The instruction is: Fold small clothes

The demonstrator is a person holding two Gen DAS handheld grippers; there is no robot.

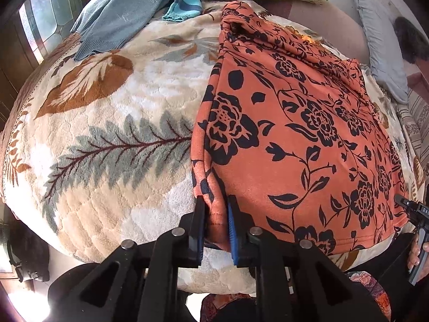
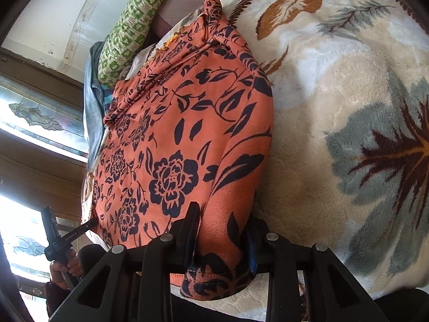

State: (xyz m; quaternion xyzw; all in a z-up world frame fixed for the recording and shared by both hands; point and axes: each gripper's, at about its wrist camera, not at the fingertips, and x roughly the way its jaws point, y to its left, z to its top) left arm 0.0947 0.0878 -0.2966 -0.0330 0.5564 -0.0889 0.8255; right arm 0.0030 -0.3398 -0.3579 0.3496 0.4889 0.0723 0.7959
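The orange flowered cloth (image 1: 295, 134) lay on the fluffy leaf blanket (image 1: 107, 134) on the bed. The left claw (image 1: 215, 230) pinched one near corner, and the right claw (image 2: 222, 238) pinched a thick bunch of the other near corner. Holding both corners probably let the person lift that edge and fold it over evenly. The cloth looked soft and thin, with black flowers. The blanket looked thick and fuzzy.
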